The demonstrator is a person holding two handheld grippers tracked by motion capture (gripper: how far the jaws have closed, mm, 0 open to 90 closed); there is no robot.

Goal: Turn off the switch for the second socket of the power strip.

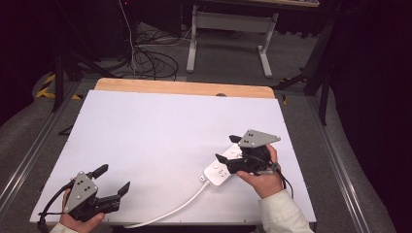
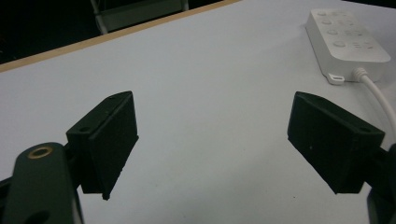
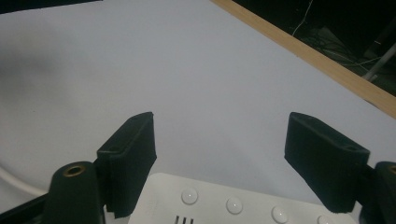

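Observation:
A white power strip (image 1: pixel 221 171) with round buttons lies at the right of the white table top (image 1: pixel 160 121), and its white cable (image 1: pixel 170 209) trails to the front edge. My right gripper (image 1: pixel 226 148) hovers over the strip's far end with its jaws wide apart; nothing is between the pads. In the right gripper view the strip (image 3: pixel 233 205) lies just under the open jaws of my right gripper (image 3: pixel 219 144). At the front left corner my left gripper (image 1: pixel 115 177) is open and empty. In its own view, my left gripper (image 2: pixel 212 140) faces the strip (image 2: pixel 348 39) and its cable (image 2: pixel 378 93).
A wooden strip (image 1: pixel 184 87) borders the table's far edge. Behind it are a white desk frame (image 1: pixel 228 34) and loose cables (image 1: pixel 150 63) on the grey floor. Metal rails (image 1: pixel 29 145) run along both sides of the table.

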